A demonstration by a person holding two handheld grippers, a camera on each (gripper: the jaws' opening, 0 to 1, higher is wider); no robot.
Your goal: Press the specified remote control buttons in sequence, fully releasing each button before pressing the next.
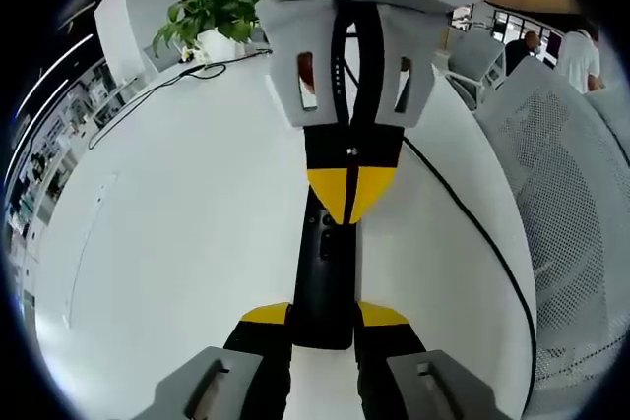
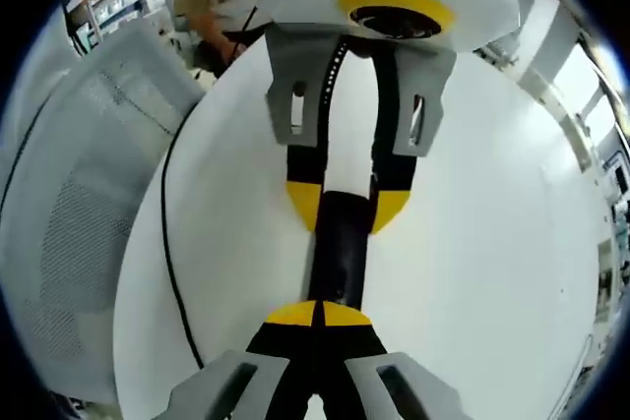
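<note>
Left gripper view: the left claw (image 1: 322, 317) pinches the near end of the black remote control (image 1: 325, 268), steadying it on the white table (image 1: 177, 243) — while the right claw (image 1: 349, 194), tips pressed together, bears down on its upper face, likely on a button. A black cable (image 1: 472, 223) trails beside; a potted plant (image 1: 212, 12) sits well apart. Right gripper view: same remote control (image 2: 340, 258), right claw (image 2: 320, 317) closed to a point above it, left claw (image 2: 346, 206) gripping the far end — mesh chair (image 2: 79, 223) alongside.

Views face each other, close over shared remote (image 1: 325, 263), table (image 1: 177, 243).
</note>
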